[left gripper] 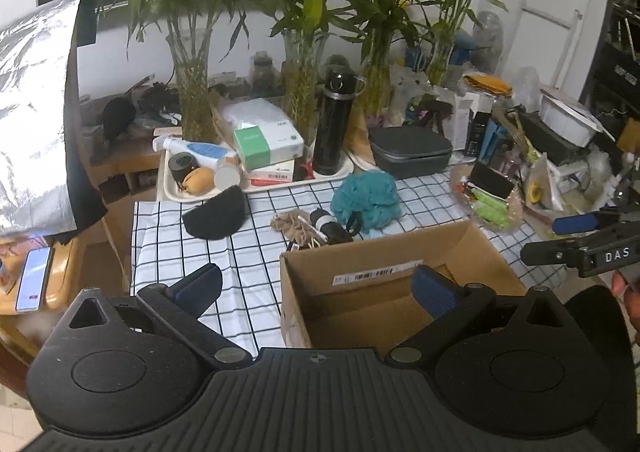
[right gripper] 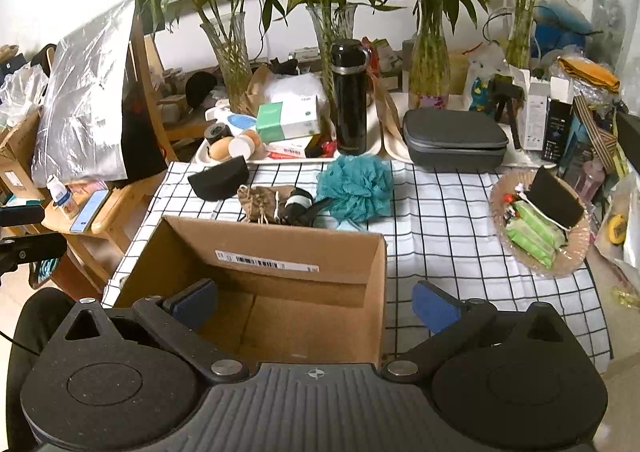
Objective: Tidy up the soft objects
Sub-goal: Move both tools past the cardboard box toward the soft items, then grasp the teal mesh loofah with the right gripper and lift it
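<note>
Both tools, left (left gripper: pixel 318 288) and right (right gripper: pixel 316 302), hang with fingers apart and nothing between them over an open cardboard box (right gripper: pixel 256 280) on the checked-cloth bench (right gripper: pixel 448 220). Beyond the box lie a frilly teal mesh pouf (right gripper: pixel 354 188), a black roll (white-banded) (right gripper: pixel 298 202), a tan drawstring pouch (right gripper: pixel 260 198) and a black half-round pad (right gripper: pixel 219 177).

We have an open cardboard box (right gripper: pixel 260 292) standing on the near part of the tablecloth (right gripper: pixel 440 232). Just behind the box lie a drawstring pouch (right gripper: pixel 258 200), a rolled bundle (right gripper: pixel 298 202) and, to their right, a bath pouf (right gripper: pixel 354 188). Left of the pouch sits a half-round case (right gripper: pixel 218 176). Behind these, a tray (right gripper: pixel 208 158) holds a flask (right gripper: pixel 350 96) and a tissue box (right gripper: pixel 288 118). A basket (right gripper: pixel 560 264) sits at the right.
</note>
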`<state>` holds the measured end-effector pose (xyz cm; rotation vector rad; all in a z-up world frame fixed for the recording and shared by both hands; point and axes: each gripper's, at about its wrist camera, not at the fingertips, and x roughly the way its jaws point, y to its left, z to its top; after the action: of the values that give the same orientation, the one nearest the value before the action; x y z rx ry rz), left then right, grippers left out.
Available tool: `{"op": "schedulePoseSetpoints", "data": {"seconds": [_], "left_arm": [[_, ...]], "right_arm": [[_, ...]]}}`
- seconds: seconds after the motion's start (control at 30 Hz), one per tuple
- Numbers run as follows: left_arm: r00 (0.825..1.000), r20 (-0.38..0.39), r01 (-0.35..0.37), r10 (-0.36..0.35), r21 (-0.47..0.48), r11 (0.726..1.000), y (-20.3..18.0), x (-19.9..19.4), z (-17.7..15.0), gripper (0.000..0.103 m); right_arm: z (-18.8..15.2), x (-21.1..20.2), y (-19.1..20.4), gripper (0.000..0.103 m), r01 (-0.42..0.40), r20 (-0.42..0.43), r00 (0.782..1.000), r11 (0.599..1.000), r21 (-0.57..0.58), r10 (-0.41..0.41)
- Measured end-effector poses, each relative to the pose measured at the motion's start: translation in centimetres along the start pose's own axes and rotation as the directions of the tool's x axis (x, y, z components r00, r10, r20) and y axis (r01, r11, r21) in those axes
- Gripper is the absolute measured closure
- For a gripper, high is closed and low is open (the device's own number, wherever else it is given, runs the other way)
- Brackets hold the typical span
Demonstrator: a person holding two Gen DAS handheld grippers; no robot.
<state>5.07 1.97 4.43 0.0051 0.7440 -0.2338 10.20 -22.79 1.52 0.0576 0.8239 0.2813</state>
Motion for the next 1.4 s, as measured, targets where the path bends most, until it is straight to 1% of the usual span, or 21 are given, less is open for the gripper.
{"op": "schedulePoseSetpoints", "data": {"seconds": [0.2,0.37,0.5,0.77,0.97,1.17,1.4], "left_arm": [[1.000,-0.001,-0.020,0.020,-0.006,1.000,0.8,1.6,0.4,0.000],[1.000,-0.017,-0.013,0.013,-0.044,0.999,1.7,2.5,0.3,0.000],[0.999,-0.034,-0.011,0.009,-0.041,0.999,2.0,3.3,0.3,0.000],[0.998,-0.055,-0.013,0.010,-0.044,0.999,2.4,5.2,0.5,0.000],[0.998,-0.067,-0.015,0.012,-0.053,0.998,3.0,6.4,0.8,0.000],[0.998,-0.063,-0.012,0.009,-0.052,0.999,3.2,7.5,1.6,0.000],[0.999,-0.035,-0.006,0.003,-0.061,0.998,3.7,8.3,2.6,0.000]], "right_arm": [[0.4,0.7,-0.7,0.000,-0.024,0.001,1.000,1.000,0.013,0.023],[0.9,2.0,-1.1,0.000,-0.037,-0.002,0.999,0.999,0.014,0.037],[1.4,2.7,-1.8,0.000,-0.070,0.002,0.998,0.997,0.026,0.070],[2.5,4.1,-3.3,0.000,-0.100,0.020,0.995,0.995,0.017,0.100],[3.3,5.5,-4.9,0.000,-0.084,0.026,0.996,0.996,0.005,0.083],[4.0,6.7,-7.0,0.000,-0.075,0.032,0.997,0.996,0.044,0.073],[4.7,7.1,-8.5,0.000,-0.058,0.051,0.997,0.997,0.046,0.056]]}}
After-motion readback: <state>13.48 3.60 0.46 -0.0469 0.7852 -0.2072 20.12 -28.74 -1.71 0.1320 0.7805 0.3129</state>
